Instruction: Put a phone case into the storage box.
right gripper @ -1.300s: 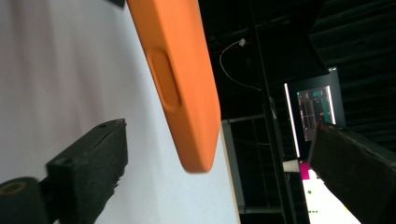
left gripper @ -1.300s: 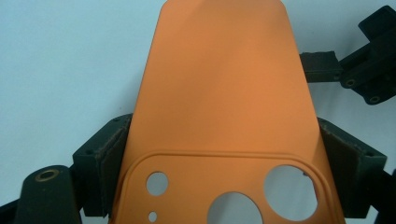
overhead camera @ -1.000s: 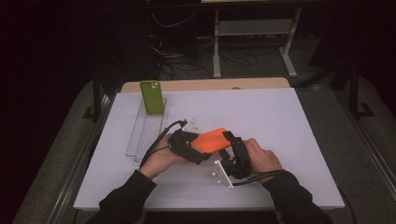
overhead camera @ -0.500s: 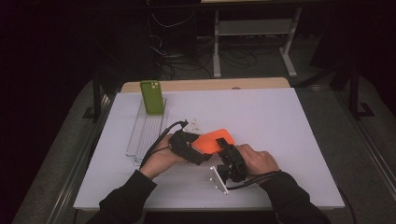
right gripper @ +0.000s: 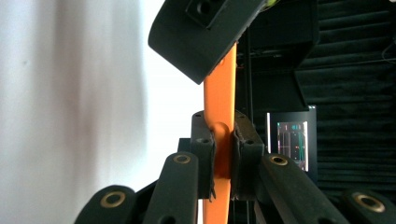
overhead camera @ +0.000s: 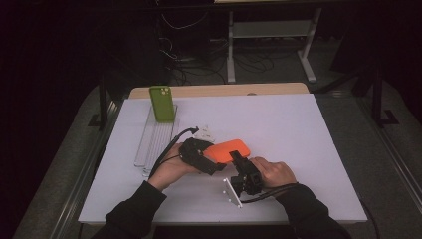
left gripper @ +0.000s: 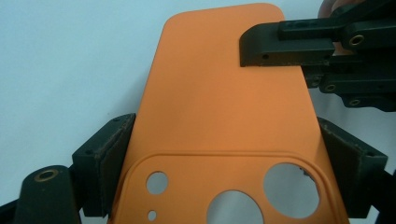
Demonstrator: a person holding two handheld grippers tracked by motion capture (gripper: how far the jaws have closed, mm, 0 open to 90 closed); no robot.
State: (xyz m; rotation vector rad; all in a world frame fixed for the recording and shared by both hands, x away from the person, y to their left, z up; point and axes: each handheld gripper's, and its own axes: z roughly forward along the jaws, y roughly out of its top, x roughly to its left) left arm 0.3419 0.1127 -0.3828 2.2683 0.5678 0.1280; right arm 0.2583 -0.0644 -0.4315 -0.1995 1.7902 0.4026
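**Orange case gripped by both tools, right one swung lower**

Since 1 s ago the right gripper (overhead camera: 238, 160) has rotated and dropped toward the person's edge of the table (overhead camera: 308, 129); its grey plate (overhead camera: 231, 191) now sits lower and more to the left than before, while the left gripper (overhead camera: 214, 160) and orange phone case (overhead camera: 228, 150) have barely shifted.

High view: orange case lies tilted just above the white table surface, near the middle front, w/ both grippers meeting at its near edge. Left hand (overhead camera: 171, 169) comes in from lower left, right hand (overhead camera: 272, 172) from lower right. Cables trail back along both sleeves.

Left gripper view: orange case (left gripper: 219, 107) fills the centre, camera cut-outs at the bottom. Left gripper's jaws press on the case's two long edges, one each side, so it's closed on the case across its width. Right gripper (left gripper: 322, 51) enters from upper right, one jaw lying over the case's face near the far corner.

Right gripper view: case (right gripper: 223, 126) seen edge-on as a thin orange strip, pinched between both pads – right gripper (right gripper: 224, 149) closed on it through the thickness. Left gripper (right gripper: 201, 32) shows at top, against the same strip.

Elsewhere: green phone case (overhead camera: 162, 103) stands upright at the far end of a clear rack (overhead camera: 152, 144), left side of table, well apart from the orange one. Small white bits (overhead camera: 203, 132) lie just beyond the left gripper; can't tell what they are.
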